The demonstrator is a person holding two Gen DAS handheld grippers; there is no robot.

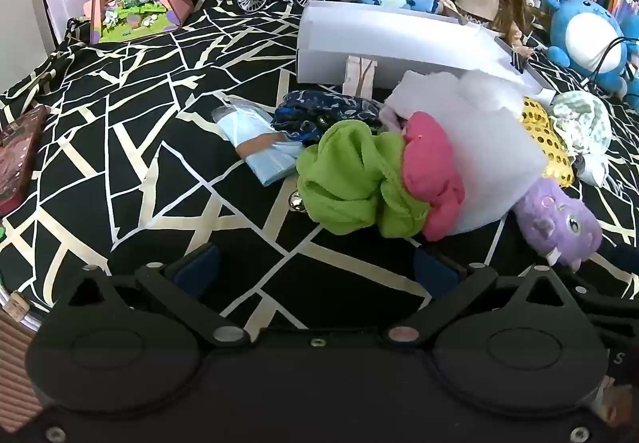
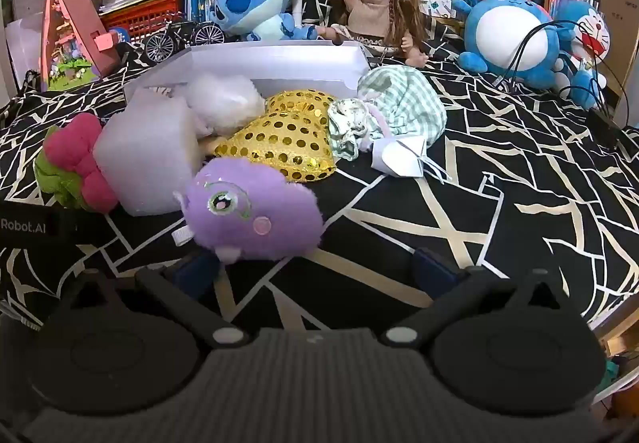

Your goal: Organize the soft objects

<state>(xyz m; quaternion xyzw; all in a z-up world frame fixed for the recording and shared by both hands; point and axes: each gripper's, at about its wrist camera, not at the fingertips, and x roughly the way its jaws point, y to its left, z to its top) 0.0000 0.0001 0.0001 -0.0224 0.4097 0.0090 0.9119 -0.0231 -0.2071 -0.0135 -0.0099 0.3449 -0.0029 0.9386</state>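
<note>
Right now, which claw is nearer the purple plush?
Right. The purple plush lies just ahead of the right claw; the left claw sits further off, plush to its right.

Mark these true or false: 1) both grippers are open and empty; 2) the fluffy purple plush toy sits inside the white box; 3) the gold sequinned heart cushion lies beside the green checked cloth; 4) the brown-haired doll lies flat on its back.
1) Left gripper and right gripper are open and empty. True.
2) The fluffy purple plush toy sits inside the white cardboard box. False: it lies on the black patterned cloth, in front of the box.
3) The gold sequinned heart cushion lies beside the green checked cloth. True.
4) The brown-haired doll lies flat. False: it sits upright, one arm raised.
</note>
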